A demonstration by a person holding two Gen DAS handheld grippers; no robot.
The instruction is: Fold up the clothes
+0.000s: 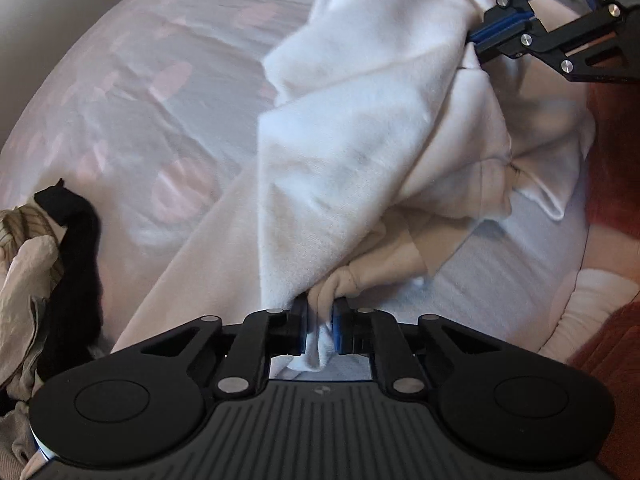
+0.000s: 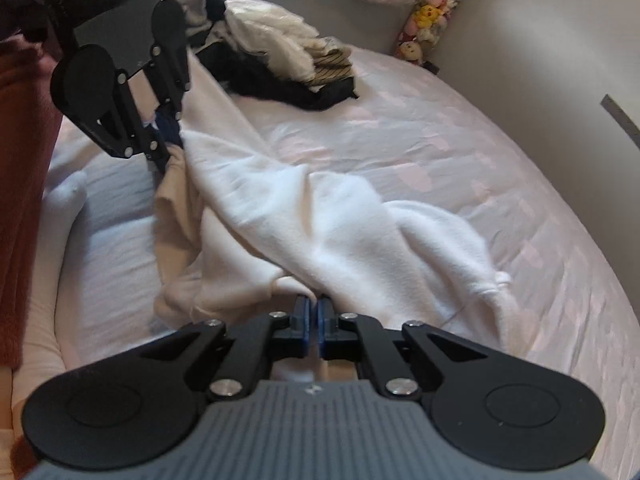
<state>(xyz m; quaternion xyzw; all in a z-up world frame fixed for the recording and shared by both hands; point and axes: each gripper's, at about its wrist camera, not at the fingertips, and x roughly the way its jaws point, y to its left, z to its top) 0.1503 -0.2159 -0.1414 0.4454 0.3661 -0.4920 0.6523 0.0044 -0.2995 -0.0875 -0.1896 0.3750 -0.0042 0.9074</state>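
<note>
Left wrist view showed the white garment (image 1: 360,128) bunched on the bed sheet (image 1: 132,92), its long axis slung between the two grippers. The left gripper (image 1: 320,320) was clamped on a thick wad of it; the right gripper (image 2: 313,320) was pinched nearly closed on a thin edge. That thin bite could slip once tension rises, and the twisted layers might fold unevenly. A clothes pile (image 2: 280,56) lay beyond.

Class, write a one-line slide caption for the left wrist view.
Left gripper pinches a fold of the white garment on the bed while the right gripper clamps its far edge.
</note>
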